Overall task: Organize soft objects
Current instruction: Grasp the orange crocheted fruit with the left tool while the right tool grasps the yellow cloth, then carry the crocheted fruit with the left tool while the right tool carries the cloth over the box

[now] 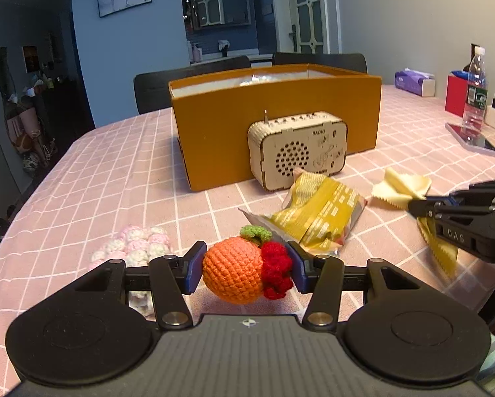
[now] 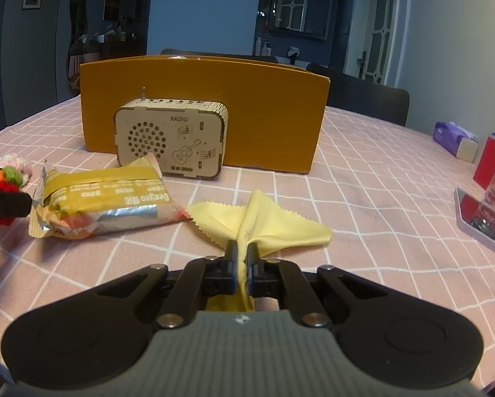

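Left claw: your left claw point(image 1: 245, 269), at lower centre of the left wrist view, is clenched on the crocheted orange fruit point(image 1: 234, 269), one blue pad on its orange side and the other against its red knitted berries.
Crocheted orange fruit: it sits between the pads, green leaf on top, and shows again at the far left edge of the right wrist view; whether it touches the table point(image 1: 115, 172) you cannot tell.
Right claw: your right claw point(image 2: 242, 258), at lower centre of the right wrist view, is pinched tight on the yellow cloth point(image 2: 264, 220).
Yellow cloth: it is gathered into a ridge between the pads, and its zigzag-edged corners fan out ahead over the pink checked cover. In the left wrist view it is at the right, part hanging below the claw.
Pink-and-white crocheted piece: the pink-and-white crocheted piece point(image 1: 135, 248) lies on the table at lower left of the left wrist view, just beside the left claw.
Snack packet: the snack packet point(image 2: 105, 201), yellow and silver, lies left of centre in the right wrist view, between the two claws and touching the cloth's left corner.
Wooden radio: the wooden radio point(image 2: 171, 139) stands upright behind the packet, against the front wall of the orange box point(image 2: 264, 106).
Orange box: it is open-topped, in the upper middle of both views.
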The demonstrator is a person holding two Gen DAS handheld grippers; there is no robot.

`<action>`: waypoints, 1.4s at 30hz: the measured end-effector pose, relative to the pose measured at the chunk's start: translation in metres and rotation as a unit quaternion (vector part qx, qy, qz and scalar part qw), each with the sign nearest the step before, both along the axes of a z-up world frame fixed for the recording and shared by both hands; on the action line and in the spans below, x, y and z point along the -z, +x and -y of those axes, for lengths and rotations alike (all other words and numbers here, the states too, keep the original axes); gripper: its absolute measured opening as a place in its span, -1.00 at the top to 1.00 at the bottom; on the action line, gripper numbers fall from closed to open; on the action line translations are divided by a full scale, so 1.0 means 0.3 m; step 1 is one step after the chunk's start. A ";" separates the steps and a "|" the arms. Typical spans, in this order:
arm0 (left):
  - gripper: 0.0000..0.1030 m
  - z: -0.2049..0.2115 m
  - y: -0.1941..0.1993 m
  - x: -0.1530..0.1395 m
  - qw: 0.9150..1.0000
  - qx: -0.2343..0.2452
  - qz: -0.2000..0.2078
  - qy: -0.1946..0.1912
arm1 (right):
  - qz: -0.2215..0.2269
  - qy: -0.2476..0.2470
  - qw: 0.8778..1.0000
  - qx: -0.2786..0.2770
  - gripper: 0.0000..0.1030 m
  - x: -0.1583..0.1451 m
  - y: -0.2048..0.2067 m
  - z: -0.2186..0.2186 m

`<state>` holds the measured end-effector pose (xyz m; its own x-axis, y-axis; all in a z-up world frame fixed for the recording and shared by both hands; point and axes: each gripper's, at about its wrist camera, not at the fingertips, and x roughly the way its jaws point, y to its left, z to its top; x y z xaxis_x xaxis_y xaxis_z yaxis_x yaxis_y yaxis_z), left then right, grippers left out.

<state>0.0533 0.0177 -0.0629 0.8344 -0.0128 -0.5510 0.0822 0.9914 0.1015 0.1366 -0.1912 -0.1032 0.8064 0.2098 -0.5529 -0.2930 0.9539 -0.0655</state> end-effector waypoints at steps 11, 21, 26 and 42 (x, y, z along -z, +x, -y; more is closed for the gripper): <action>-0.15 0.037 -0.057 -0.095 0.999 0.021 0.037 -0.017 | 0.013 0.050 0.999 -0.007 0.96 -0.134 -0.075 0.062; -0.15 0.076 -0.046 -0.179 0.996 0.052 0.071 -0.012 | 0.060 0.084 0.994 -0.030 0.96 -0.294 -0.089 0.104; -0.15 0.081 -0.008 -0.244 0.993 0.061 0.099 0.003 | 0.089 0.108 0.989 -0.039 0.96 -0.383 -0.043 0.103; -0.15 0.037 0.337 -0.390 0.992 0.067 0.102 0.014 | 0.078 0.189 0.976 -0.067 0.96 -0.585 0.322 -0.029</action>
